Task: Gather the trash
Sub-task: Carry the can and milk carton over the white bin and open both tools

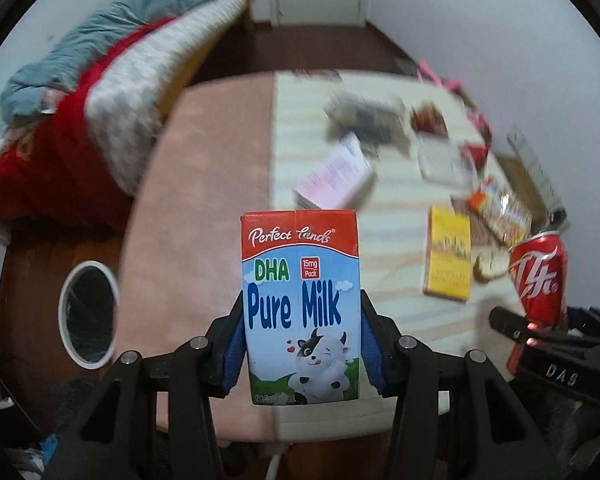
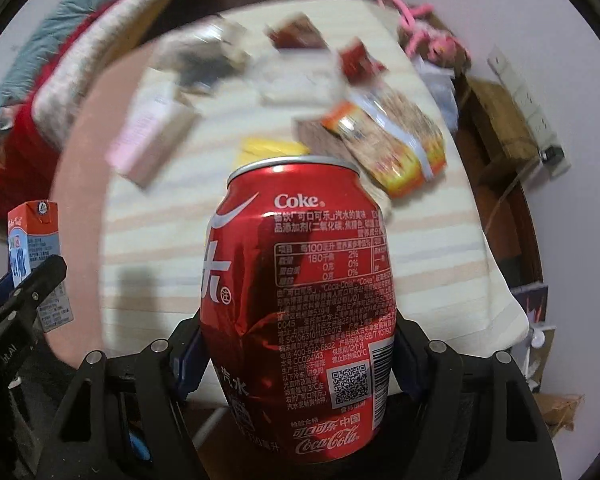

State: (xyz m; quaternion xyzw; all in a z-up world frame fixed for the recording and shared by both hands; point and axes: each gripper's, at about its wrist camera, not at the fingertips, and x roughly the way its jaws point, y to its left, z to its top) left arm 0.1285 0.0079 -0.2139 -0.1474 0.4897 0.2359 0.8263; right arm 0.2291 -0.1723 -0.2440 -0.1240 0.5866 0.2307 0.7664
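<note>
1. One milk carton (image 1: 300, 304) is sitting upright between the left tongs (image 1: 302, 344), the blue pads (image 1: 232, 352) squeezing both its sides, lifted above the table (image 1: 204, 184).
2. One dented red Coke can (image 2: 300, 312) is getting pinched by the right tongs (image 2: 298, 364), also held up off the table.
3. Both tongs are pointing steeply down, side by side.
4. Lying on the striped cloth (image 1: 312, 152) behind: one yellow box (image 1: 448, 256), one pink-white carton (image 1: 336, 172), one snack packet (image 2: 388, 140), plus blurry wrappers I can't count.
</note>
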